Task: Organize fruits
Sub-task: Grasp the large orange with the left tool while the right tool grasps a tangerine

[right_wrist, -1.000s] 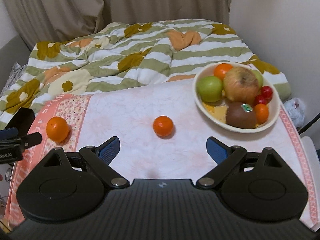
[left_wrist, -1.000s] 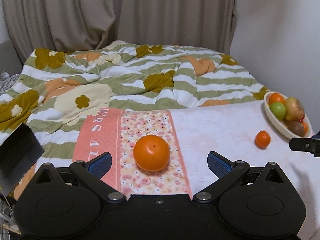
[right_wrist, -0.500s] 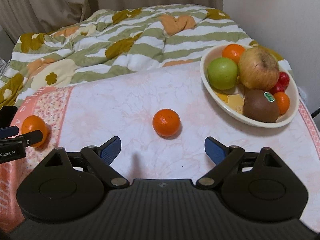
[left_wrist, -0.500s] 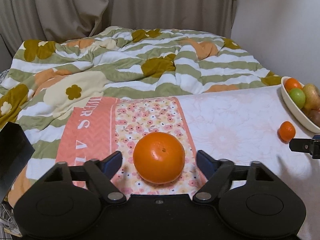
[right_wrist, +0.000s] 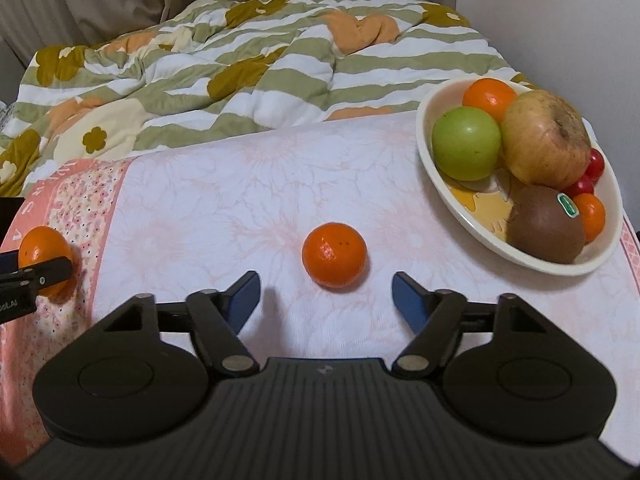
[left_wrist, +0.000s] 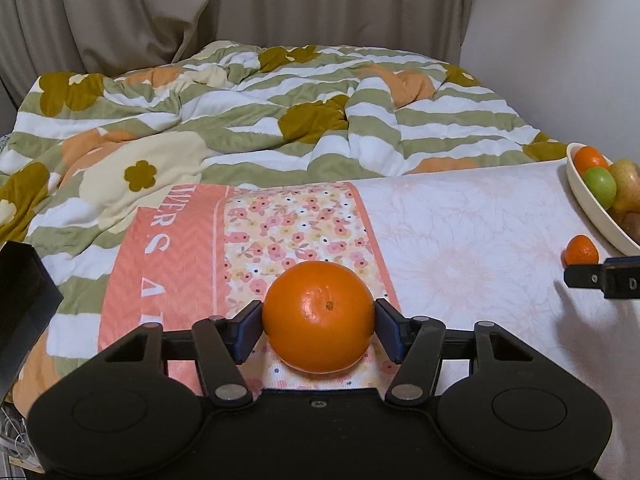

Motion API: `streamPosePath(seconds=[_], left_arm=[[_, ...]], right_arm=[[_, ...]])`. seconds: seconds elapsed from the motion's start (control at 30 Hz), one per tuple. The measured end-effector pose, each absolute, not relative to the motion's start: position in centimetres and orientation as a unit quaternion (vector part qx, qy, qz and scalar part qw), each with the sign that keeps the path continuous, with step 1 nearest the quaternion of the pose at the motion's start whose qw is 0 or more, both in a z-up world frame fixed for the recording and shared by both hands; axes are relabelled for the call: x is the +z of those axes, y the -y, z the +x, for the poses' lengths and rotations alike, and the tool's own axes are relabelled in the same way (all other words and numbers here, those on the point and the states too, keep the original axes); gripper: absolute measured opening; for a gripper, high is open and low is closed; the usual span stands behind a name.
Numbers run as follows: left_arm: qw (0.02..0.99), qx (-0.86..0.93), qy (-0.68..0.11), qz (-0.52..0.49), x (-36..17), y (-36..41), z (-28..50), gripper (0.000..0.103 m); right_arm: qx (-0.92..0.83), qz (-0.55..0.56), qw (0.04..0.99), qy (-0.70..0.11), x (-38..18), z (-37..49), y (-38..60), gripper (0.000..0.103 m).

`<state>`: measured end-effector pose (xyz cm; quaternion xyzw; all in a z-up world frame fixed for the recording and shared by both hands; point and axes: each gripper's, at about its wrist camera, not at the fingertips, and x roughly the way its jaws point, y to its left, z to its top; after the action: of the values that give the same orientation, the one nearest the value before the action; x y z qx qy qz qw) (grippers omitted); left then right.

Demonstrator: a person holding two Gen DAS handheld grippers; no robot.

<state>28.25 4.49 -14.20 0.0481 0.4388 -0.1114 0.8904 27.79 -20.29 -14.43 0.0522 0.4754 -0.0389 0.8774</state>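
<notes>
Orange pinched in left claw, kiwi wearing green sticker

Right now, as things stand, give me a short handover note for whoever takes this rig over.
Left gripper: shut on the large orange, which still sits on the floral cloth.
Right gripper: open, just short of the small orange on the table.
Bowl at the right holds a green apple, a yellowish apple, a kiwi, oranges and small red fruits.
Done: most fruit is in the bowl.
Left: probably lift the large orange into the bowl, then grasp and move the small one.
</notes>
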Motion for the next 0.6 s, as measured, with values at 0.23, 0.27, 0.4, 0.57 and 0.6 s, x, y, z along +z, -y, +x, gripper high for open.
streamPosePath(seconds=[0.23, 0.27, 0.4, 0.57, 0.6], left_arm=[[0.888, -0.108, -0.443, 0.048, -14.1, -4.6, 27.9, 0.063], [0.888, -0.107, -0.444, 0.047, -14.1, -4.6, 27.8, 0.063], [0.888, -0.102, -0.446, 0.044, -14.0, -4.8, 27.3, 0.063], [0.89, -0.095, -0.445, 0.036, -13.7, -5.1, 26.5, 0.063], [0.89, -0.093, -0.444, 0.035, -13.5, -5.1, 26.3, 0.063]], right_arm=[[-0.038, 0.053, 0.878, -0.475, -14.7, 28.5, 20.5, 0.069], [-0.037, 0.053, 0.878, -0.475, -14.7, 28.6, 20.5, 0.068], [-0.038, 0.051, 0.879, -0.472, -14.8, 29.0, 20.5, 0.067], [-0.036, 0.044, 0.881, -0.469, -15.0, 29.3, 20.5, 0.053], [-0.036, 0.042, 0.883, -0.466, -15.0, 29.3, 20.5, 0.053]])
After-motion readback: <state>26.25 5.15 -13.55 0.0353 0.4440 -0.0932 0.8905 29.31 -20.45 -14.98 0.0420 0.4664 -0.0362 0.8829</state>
